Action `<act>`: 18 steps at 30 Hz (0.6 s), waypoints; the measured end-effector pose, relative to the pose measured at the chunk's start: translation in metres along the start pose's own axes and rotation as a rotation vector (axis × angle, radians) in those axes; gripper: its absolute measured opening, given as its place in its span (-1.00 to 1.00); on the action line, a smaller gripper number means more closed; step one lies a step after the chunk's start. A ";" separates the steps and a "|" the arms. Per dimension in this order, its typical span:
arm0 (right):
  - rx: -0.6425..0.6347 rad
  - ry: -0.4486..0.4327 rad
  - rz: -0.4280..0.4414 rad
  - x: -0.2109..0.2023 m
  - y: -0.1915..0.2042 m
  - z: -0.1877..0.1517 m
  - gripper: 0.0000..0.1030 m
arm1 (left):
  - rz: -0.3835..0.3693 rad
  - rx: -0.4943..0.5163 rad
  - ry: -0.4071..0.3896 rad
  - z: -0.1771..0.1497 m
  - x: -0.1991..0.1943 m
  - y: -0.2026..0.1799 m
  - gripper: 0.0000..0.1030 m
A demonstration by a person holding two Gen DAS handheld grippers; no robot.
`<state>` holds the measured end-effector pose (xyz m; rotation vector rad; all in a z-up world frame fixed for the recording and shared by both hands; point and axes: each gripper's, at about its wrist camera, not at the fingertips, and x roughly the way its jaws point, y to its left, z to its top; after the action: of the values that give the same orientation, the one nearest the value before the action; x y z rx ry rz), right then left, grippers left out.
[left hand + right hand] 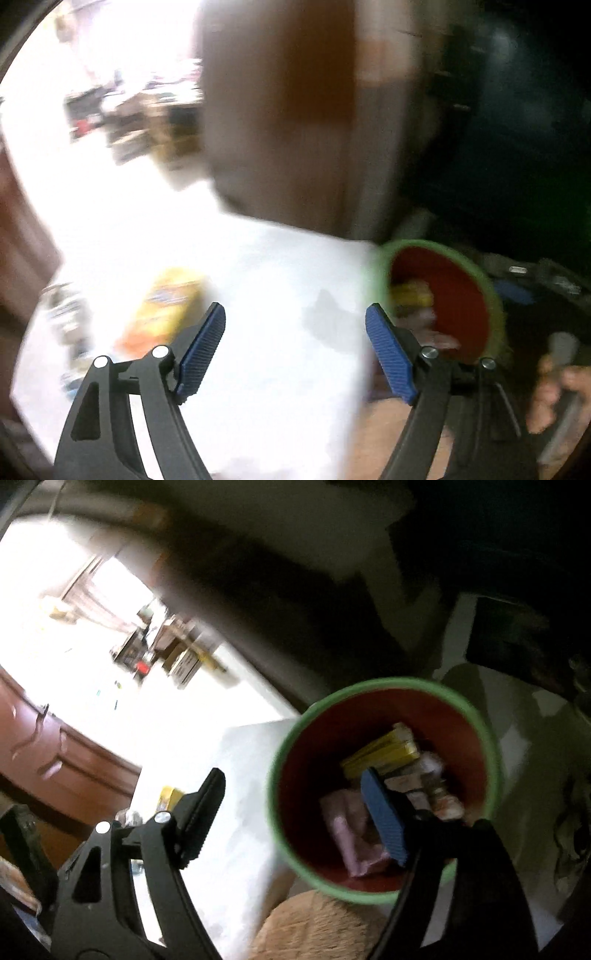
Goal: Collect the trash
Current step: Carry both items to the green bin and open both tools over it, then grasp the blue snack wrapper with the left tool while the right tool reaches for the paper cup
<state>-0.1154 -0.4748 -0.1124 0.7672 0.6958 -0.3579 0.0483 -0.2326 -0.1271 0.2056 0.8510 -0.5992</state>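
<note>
A red bin with a green rim holds several pieces of trash: a yellow box, a pink packet and small wrappers. My right gripper is open and empty, its right finger over the bin's mouth. In the left wrist view the bin stands at the right edge of a white table. My left gripper is open and empty above the table. A yellow-orange packet and a blurred clear wrapper lie on the table to its left.
A brown wooden cabinet stands left of the table. A woven stool or basket sits below the bin. A hand holding a grey handle shows at far right. The bright floor beyond has cluttered boxes. Both views are motion-blurred.
</note>
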 end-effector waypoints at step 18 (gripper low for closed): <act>-0.332 0.213 0.057 0.047 0.145 -0.068 0.54 | 0.231 -0.428 0.222 -0.082 0.039 0.210 -0.34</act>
<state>-0.0343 -0.3293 -0.1055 0.5112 0.9055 -0.1039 0.1355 -0.0445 -0.2230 -0.0210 1.1316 -0.1706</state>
